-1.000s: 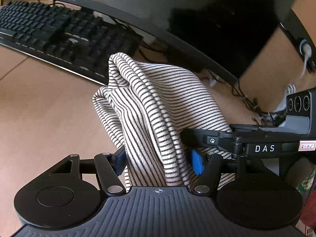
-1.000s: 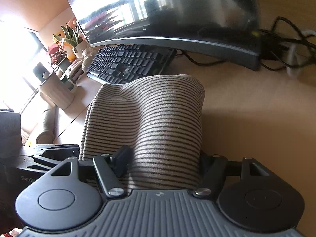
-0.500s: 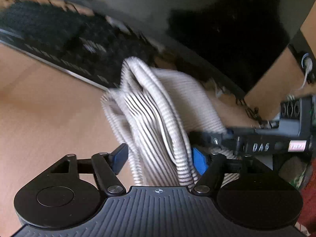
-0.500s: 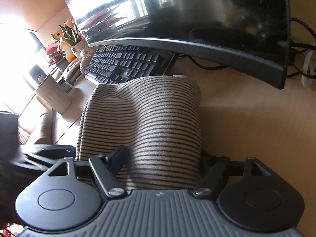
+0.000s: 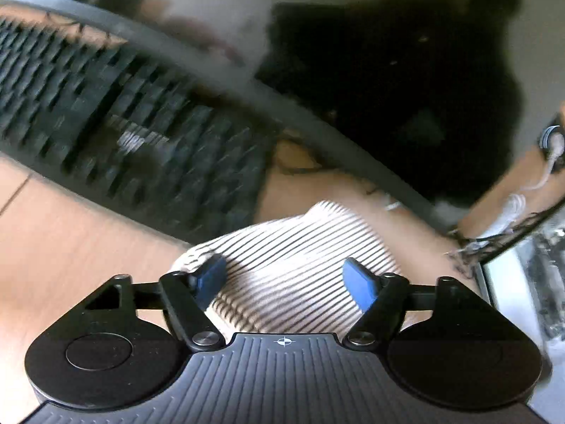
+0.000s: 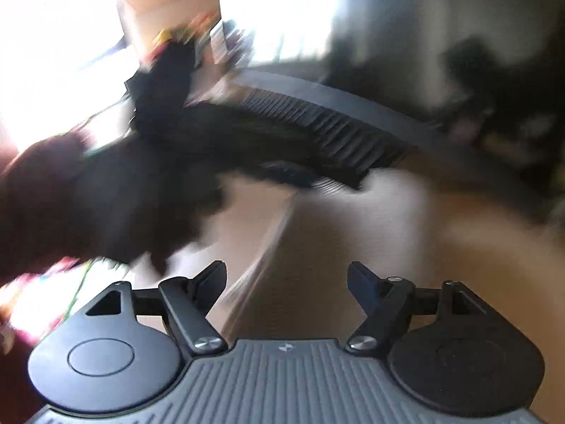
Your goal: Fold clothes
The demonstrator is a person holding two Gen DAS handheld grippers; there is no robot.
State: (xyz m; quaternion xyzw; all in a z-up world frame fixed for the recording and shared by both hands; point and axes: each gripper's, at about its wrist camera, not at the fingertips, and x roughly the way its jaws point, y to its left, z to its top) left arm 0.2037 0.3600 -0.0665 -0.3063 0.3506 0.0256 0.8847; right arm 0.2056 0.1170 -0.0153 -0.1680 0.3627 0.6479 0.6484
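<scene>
1. The striped garment [image 5: 293,268] is seen lying in a folded bundle on the table [image 5: 63,247], just in front of the keyboard [image 5: 116,123] and below the curved monitor [image 5: 353,70].
2. The left tool [image 5: 286,279] is released: its blue pads [image 5: 356,282] stand spread on either side of the bundle without pressing it, the jaws having just been opened. The cloth shows between them but is not gripped.
3. The right tool [image 6: 286,282] is likewise released, its jaws having just been opened, and nothing is seen between them; only blurred table surface lies ahead in that view.
4. The step in hand is judged to be the release and withdrawal after a fold. It is best done with both tools drawn straight back and slightly up, so that no pad drags a layer along and undoes the fold.
5. The jaws should be kept wide until the cloth is fully cleared.
6. Care should be taken near the keyboard and the cables [image 5: 462,247] at the monitor's foot, which lie close to the bundle.
7. The right wrist view is heavily smeared; whether the fold lies square cannot be told from it.
</scene>
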